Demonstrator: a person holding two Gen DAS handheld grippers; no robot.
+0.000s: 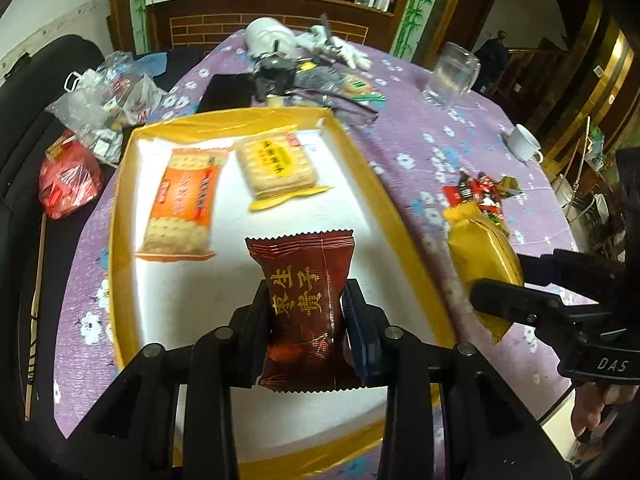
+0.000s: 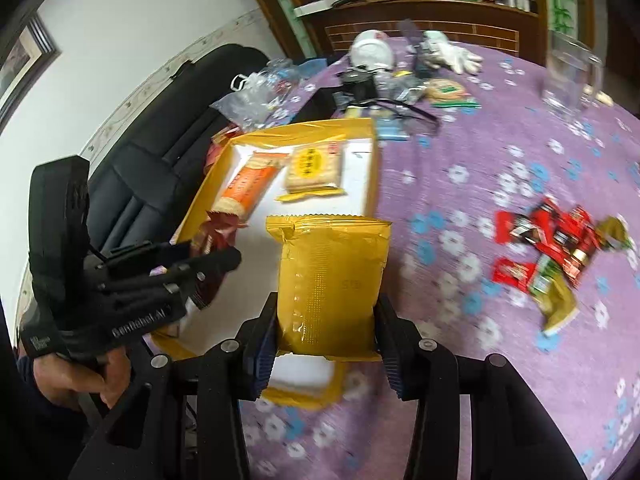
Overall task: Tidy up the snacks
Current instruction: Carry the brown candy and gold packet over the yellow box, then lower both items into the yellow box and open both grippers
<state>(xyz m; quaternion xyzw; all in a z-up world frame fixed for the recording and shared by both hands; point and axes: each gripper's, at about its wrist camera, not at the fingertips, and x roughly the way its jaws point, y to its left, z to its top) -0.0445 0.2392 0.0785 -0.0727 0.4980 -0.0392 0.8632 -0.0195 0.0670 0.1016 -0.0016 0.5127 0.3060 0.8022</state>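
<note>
Both claws loaded over the tray

We had the left claw [image 1: 306, 312] pinching a brown snack pack [image 1: 308, 300] above the yellow-rimmed tray [image 1: 120, 184]; the right claw [image 2: 326, 316] clamped a yellow packet [image 2: 330, 276] at its near right edge.

Both my grippers tilted steeply down, each clamped on a packet

My left gripper [image 1: 306, 312] pinches a brown packet [image 1: 306, 280]; my right gripper [image 2: 326, 320] grips a yellow packet [image 2: 332, 276] (pads pressing both sides), side by side.
</note>
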